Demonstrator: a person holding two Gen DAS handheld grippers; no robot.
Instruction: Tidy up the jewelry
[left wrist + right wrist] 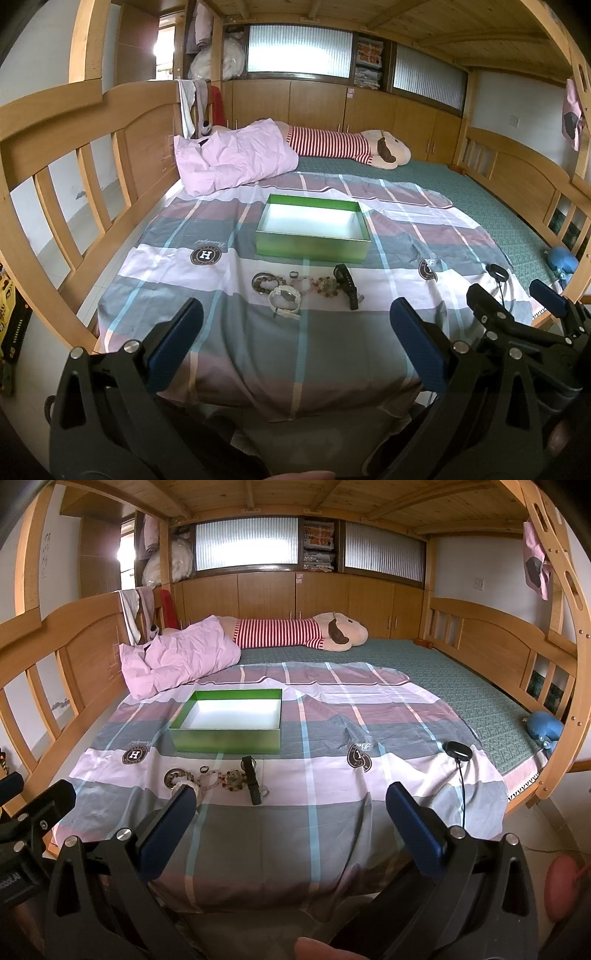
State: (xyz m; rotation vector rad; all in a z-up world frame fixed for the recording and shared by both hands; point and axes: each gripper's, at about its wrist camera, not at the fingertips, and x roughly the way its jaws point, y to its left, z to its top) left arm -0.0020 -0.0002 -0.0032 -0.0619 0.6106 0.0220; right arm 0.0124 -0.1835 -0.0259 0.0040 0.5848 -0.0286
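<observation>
Both tongs, left [295, 350] and right [291, 827], hang spread and empty short of the jewelry [306, 288] clustered on the bedsheet before the green box [314, 245]; suggest single-piece pickups, edge pieces first.

The left gripper [295, 347] is held with jaws wide apart above the plaid sheet [236, 332]. Bracelets [317, 284] and a black watch [347, 286] are laid before the empty green box [314, 249].

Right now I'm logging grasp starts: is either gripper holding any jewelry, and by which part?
Nothing is held. The left gripper and right gripper are both open and empty; the jewelry pile lies untouched on the sheet before the green box.
</observation>
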